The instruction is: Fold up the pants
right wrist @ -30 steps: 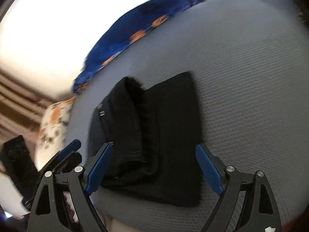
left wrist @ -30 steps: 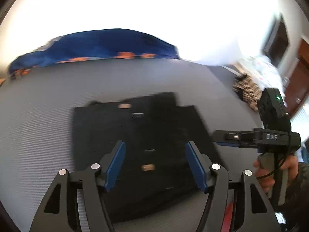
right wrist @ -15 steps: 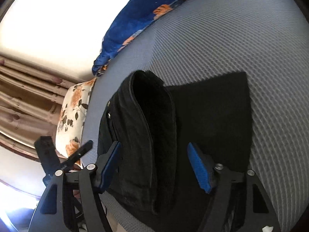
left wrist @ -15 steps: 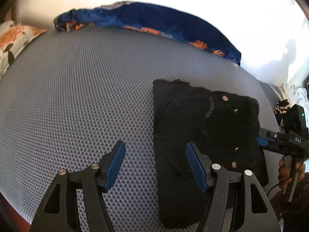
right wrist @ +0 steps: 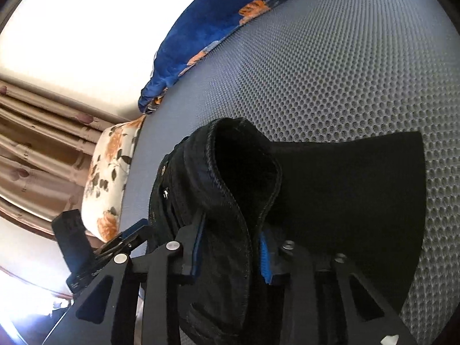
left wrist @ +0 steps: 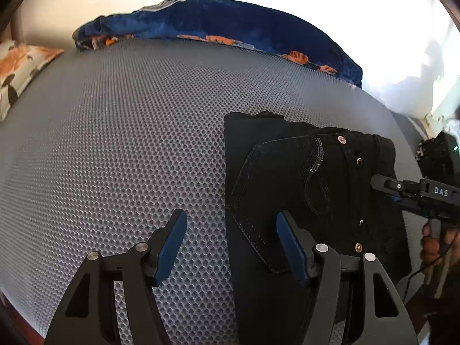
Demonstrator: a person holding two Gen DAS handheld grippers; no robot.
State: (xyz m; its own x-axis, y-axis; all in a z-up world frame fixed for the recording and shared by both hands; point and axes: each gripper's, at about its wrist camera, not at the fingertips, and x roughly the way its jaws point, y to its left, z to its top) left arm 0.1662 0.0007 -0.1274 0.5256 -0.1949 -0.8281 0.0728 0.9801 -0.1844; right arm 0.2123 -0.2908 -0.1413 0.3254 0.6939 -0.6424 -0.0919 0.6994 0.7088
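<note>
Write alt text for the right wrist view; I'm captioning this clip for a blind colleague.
The right tool is closing its blue pads around a thick fold of black pants, which lie partly folded on a grey honeycomb-textured mattress. Behind are a blue blanket, a floral pillow and curtains; the left tool shows at lower left.

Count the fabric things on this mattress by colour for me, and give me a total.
Black: 1, the folded pants
Blue with orange flowers: 1, the blanket
White with orange flowers: 1, the pillow
Total: 3
</note>
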